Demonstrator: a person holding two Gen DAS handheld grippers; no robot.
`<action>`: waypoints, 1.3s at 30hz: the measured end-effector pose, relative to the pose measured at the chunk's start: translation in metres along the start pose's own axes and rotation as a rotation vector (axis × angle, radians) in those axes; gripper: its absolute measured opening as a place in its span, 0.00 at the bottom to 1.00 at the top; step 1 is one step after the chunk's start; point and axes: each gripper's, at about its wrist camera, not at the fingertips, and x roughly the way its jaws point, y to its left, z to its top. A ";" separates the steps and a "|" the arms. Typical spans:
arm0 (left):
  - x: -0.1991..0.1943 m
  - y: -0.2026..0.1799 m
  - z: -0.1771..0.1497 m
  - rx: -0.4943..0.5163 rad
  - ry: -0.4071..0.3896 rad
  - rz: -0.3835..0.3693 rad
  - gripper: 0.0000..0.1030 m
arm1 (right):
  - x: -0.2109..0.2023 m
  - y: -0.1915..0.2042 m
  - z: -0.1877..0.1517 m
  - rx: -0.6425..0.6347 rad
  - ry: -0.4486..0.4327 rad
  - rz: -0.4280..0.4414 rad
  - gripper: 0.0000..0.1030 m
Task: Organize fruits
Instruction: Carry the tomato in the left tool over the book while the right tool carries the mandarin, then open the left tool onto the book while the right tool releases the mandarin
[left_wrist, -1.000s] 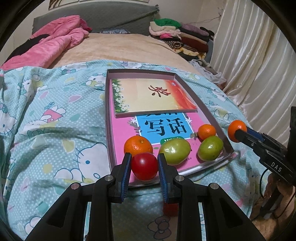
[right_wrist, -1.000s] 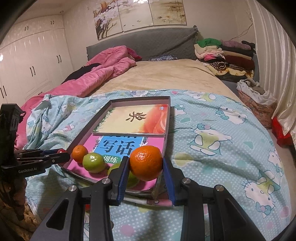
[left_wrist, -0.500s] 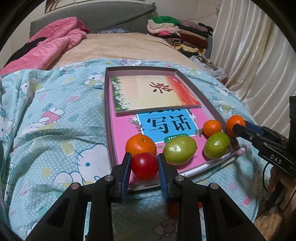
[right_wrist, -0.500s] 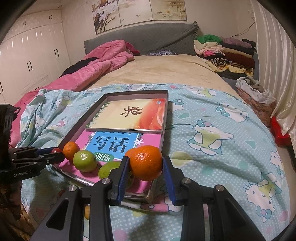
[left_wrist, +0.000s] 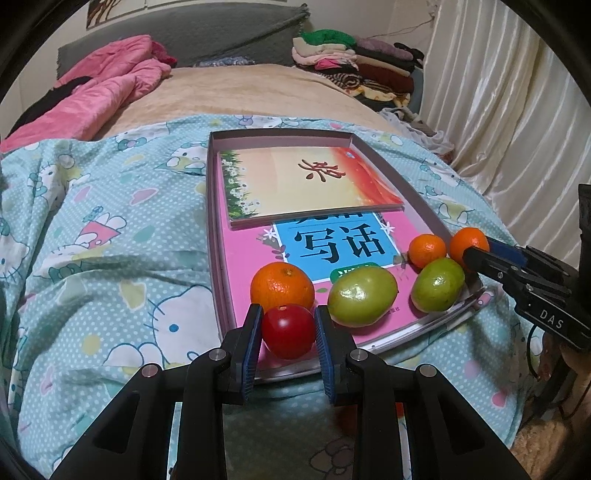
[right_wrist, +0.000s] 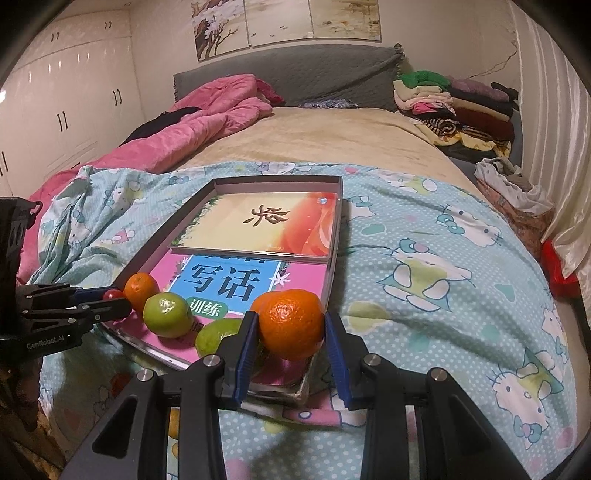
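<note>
My left gripper (left_wrist: 288, 332) is shut on a small red tomato (left_wrist: 288, 330) over the near left corner of a shallow box tray (left_wrist: 213, 221) on the bed. On the pink book in the tray lie a tangerine (left_wrist: 282, 286), two green fruits (left_wrist: 362, 295) (left_wrist: 437, 283) and a smaller tangerine (left_wrist: 427, 250). My right gripper (right_wrist: 290, 325) is shut on a tangerine (right_wrist: 290, 323) over the tray's near right corner (right_wrist: 334, 258). In the right wrist view the left gripper (right_wrist: 107, 301) shows at the left with the tomato (right_wrist: 112, 294). A second book (left_wrist: 310, 181) fills the tray's far half.
The tray rests on a blue cartoon-print cover (left_wrist: 110, 258). A pink quilt (right_wrist: 192, 125) lies at the far left and folded clothes (right_wrist: 450, 99) are stacked at the far right. Cream curtains (left_wrist: 517, 110) hang on the right. White wardrobes (right_wrist: 55, 103) line the left wall.
Both grippers keep their hold on the same fruits. The views have drifted only slightly.
</note>
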 end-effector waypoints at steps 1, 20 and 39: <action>0.000 0.000 0.000 0.000 0.000 0.000 0.28 | 0.000 0.001 0.000 -0.001 0.002 0.002 0.35; 0.004 0.003 0.000 -0.001 0.003 0.004 0.28 | 0.002 -0.001 -0.003 0.016 0.004 0.020 0.37; 0.008 0.003 -0.001 -0.010 0.025 0.008 0.28 | -0.003 0.004 -0.003 0.013 -0.006 0.014 0.56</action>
